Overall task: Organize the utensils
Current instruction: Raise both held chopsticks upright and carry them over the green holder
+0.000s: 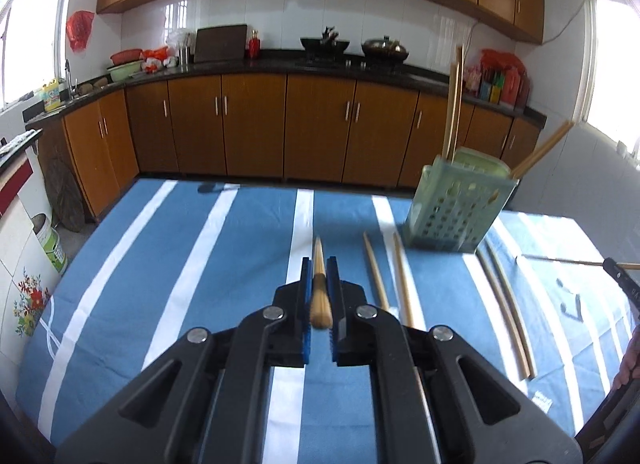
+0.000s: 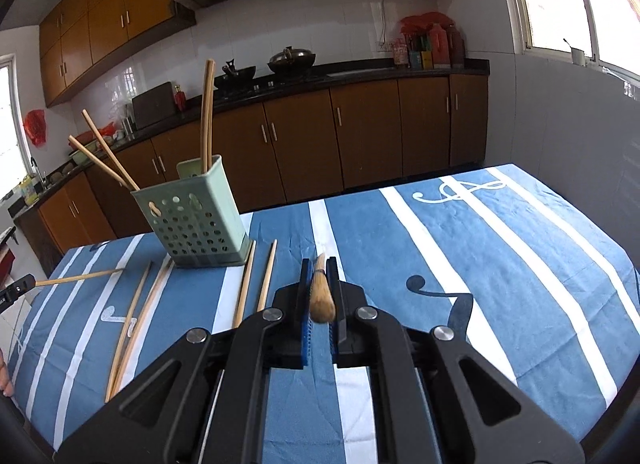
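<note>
A pale green perforated utensil holder (image 1: 456, 204) (image 2: 192, 220) stands on the blue striped tablecloth with several bamboo chopsticks upright in it. My left gripper (image 1: 320, 266) is shut on one chopstick (image 1: 319, 284), held above the cloth left of the holder. My right gripper (image 2: 319, 266) is shut on another chopstick (image 2: 322, 292), right of the holder. Loose chopsticks lie on the cloth: two beside my left gripper (image 1: 386, 280) and two curved ones (image 1: 506, 304) in front of the holder. The right gripper's chopstick shows at the left wrist view's right edge (image 1: 568, 261).
The table's cloth (image 2: 480, 248) ends at the far edge, with brown kitchen cabinets (image 1: 256, 124) and a dark counter behind. A dark spoon-like object (image 1: 212, 187) lies at the far edge of the table. A person's fingers (image 1: 630, 364) show at the right edge.
</note>
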A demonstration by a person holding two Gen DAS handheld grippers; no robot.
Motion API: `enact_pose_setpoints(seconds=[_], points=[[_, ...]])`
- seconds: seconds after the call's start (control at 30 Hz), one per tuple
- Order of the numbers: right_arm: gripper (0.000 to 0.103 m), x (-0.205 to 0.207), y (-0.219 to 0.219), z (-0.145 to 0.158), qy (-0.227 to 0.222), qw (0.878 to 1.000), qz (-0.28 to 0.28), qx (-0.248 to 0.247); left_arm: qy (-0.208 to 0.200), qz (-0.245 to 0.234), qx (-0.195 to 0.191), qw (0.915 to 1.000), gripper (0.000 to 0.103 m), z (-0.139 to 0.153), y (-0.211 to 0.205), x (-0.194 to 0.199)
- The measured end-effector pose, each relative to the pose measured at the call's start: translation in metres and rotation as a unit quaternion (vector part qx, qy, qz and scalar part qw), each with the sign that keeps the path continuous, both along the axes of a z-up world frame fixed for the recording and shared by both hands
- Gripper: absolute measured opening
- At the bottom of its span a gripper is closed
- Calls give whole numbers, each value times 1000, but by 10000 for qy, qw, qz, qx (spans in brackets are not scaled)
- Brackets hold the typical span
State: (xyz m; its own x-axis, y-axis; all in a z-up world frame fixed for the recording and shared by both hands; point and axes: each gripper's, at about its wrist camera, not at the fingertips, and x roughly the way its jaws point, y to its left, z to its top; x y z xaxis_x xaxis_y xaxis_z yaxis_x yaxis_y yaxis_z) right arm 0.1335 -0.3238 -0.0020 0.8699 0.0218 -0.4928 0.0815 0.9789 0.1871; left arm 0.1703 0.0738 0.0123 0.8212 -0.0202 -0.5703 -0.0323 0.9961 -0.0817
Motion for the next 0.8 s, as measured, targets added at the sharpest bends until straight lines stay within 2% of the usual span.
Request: enact_pose_setpoints(seconds=[0.17, 0.5, 0.8], points=[[7, 0, -1, 12, -173, 9999, -5, -6, -406, 28, -71, 9991, 8, 26, 1, -1], [7, 7, 5, 24, -308, 9995, 4, -47, -611, -32, 23, 9981, 8, 47, -1, 5], [7, 7, 10, 83, -850, 9955, 369, 208, -981, -562, -135, 9935, 8, 97, -21, 1]])
